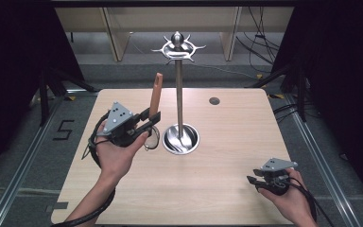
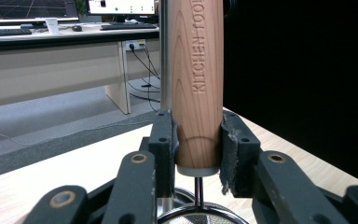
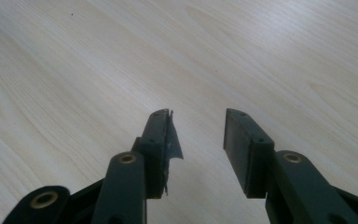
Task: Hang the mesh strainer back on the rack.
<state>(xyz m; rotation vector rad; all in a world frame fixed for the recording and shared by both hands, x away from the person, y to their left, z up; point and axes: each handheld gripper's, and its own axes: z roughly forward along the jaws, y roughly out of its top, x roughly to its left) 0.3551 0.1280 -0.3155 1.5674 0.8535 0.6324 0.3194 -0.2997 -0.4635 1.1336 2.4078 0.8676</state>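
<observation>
My left gripper (image 1: 153, 118) is shut on the wooden handle (image 1: 156, 92) of a kitchen utensil and holds it upright above the table's left half. In the left gripper view both pads clamp the handle's lower end (image 2: 198, 93), which is stamped "KITCHEN TOOL"; a thin metal stem and a round wire-mesh rim (image 2: 200, 217) hang below it. Just right of the utensil stands a tall metal hanging stand (image 1: 179, 94) with a crown of hooks (image 1: 178, 47) and a shiny round base (image 1: 181, 139). My right gripper (image 1: 251, 180) rests low at the table's front right, open and holding nothing (image 3: 198, 126).
The light wooden table (image 1: 217, 189) has a small dark round hole cover (image 1: 214, 100) near its far edge. Black curtains hang on both sides. Cables lie on the floor behind the table, and a desk with monitors (image 2: 28, 9) stands further back.
</observation>
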